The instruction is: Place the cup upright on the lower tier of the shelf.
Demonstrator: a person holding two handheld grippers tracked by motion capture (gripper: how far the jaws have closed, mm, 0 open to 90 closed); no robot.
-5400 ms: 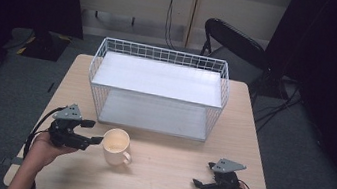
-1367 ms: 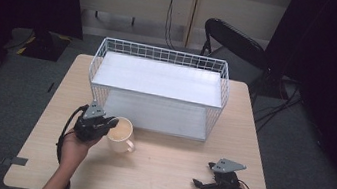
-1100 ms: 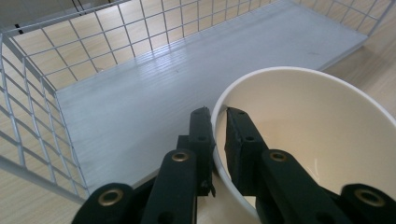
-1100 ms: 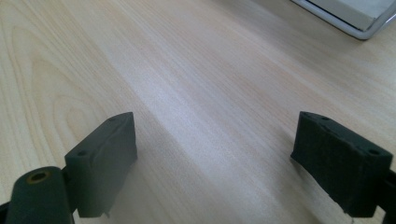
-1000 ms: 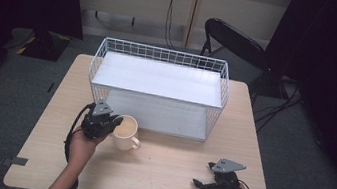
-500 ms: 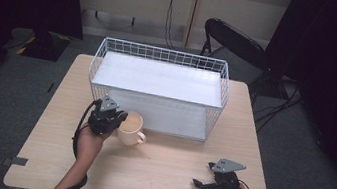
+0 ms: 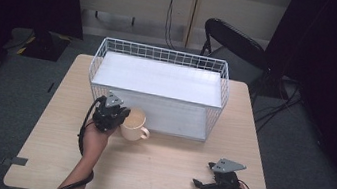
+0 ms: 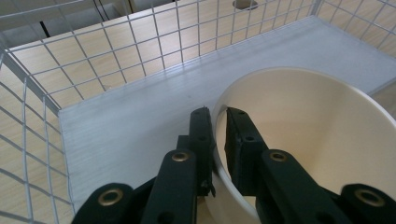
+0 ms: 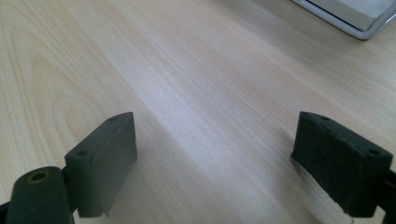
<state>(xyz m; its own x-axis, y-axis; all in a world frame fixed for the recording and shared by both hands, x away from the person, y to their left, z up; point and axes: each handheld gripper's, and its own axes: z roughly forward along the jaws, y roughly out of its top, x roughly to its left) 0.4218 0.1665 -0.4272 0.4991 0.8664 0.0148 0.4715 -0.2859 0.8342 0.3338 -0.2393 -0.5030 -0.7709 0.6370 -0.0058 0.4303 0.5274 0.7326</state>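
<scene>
Matt pale wood table (image 7: 159, 174), white wire-mesh metal rack (image 7: 162, 55), glossy cream ceramic-looking mug (image 8: 299, 140).

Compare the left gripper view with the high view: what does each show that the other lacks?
Left gripper view: the left hand-held gripper has one jaw inside and one outside the cream mug's rim, over the rack's lower shelf.

High view: the right hand-held gripper near the table edge, and a chair.

Both: mug, wire rack, left hand-held gripper.

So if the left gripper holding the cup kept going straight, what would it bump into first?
The left gripper pinches the cup by its rim and points into the lower level of the wire rack. The way ahead looks free over the rack's grey shelf; the wire back wall would probably come first.
</scene>
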